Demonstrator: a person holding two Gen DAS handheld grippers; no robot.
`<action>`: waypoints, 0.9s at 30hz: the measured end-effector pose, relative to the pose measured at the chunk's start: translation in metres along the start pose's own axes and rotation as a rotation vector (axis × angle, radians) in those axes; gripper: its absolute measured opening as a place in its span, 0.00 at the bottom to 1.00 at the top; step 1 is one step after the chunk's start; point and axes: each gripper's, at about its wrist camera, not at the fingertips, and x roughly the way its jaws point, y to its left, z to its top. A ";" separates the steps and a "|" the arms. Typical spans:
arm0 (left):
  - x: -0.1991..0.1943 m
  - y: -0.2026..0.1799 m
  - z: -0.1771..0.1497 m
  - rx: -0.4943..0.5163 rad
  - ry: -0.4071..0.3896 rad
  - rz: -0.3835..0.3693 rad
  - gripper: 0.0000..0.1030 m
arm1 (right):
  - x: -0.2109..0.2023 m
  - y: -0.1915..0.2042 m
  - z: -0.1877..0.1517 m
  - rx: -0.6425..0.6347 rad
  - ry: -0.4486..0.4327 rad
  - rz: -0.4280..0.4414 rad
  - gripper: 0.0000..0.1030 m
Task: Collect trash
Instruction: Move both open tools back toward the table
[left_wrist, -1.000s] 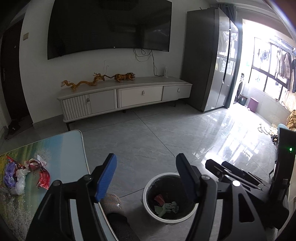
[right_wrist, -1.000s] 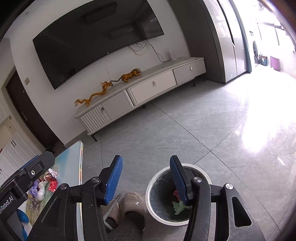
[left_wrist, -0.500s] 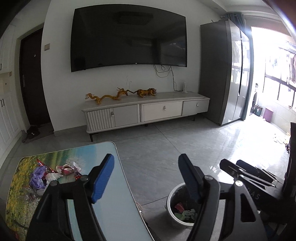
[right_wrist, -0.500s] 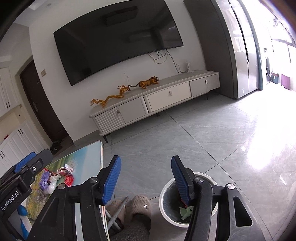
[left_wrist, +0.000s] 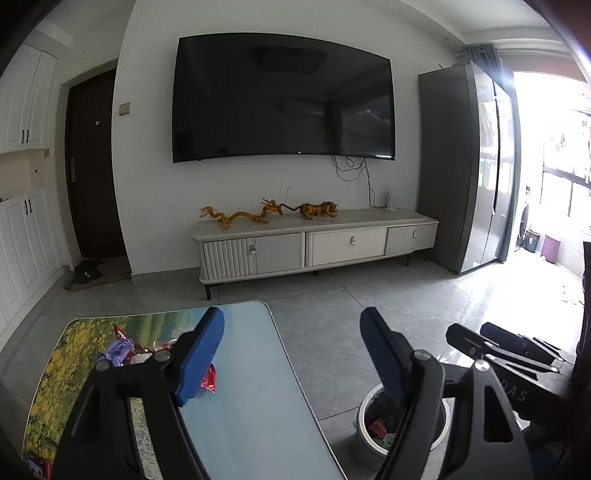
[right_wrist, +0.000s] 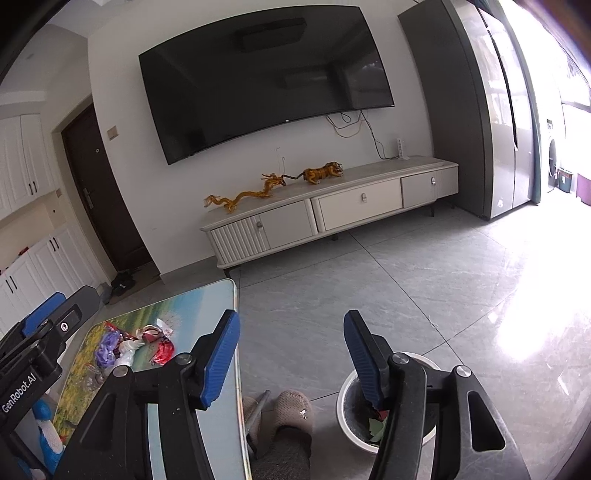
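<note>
We face a white wall with a big dark television (left_wrist: 282, 98) hung at twelve o'clock, and under it a long pale cabinet (left_wrist: 314, 243) carrying a golden dragon figure (left_wrist: 240, 216). A tall grey wardrobe (left_wrist: 465, 170) stands at two o'clock and a dark door (left_wrist: 92, 166) at ten o'clock. Nearer to us, at seven o'clock, is the low table (left_wrist: 251, 417) with its landscape print, and a small heap of trash (right_wrist: 129, 345) lies on its far left part: purple, white and red wrappers bunched together, well apart from both tools. On the grey tiled floor at five o'clock sits the white bin (right_wrist: 349, 435), with red and green scraps in its bottom. Beside it we see our slippered foot (right_wrist: 291, 410). Our left gripper (left_wrist: 291, 354) hangs above the table edge, its jaws parted wide and having just been opening, with nothing between the blue pads. Our right gripper (right_wrist: 291, 354) hangs over the floor between table and bin, its jaws likewise spread, having just been opening, and empty.
</note>
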 end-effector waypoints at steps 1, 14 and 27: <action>-0.004 0.003 0.000 -0.004 -0.008 0.004 0.73 | -0.002 0.005 0.001 -0.007 -0.003 0.004 0.55; -0.046 0.053 0.019 -0.003 -0.092 0.060 0.73 | -0.023 0.060 0.010 -0.089 -0.040 0.080 0.56; -0.060 0.168 0.072 0.001 -0.060 0.123 0.72 | -0.029 0.118 0.048 -0.168 -0.081 0.224 0.57</action>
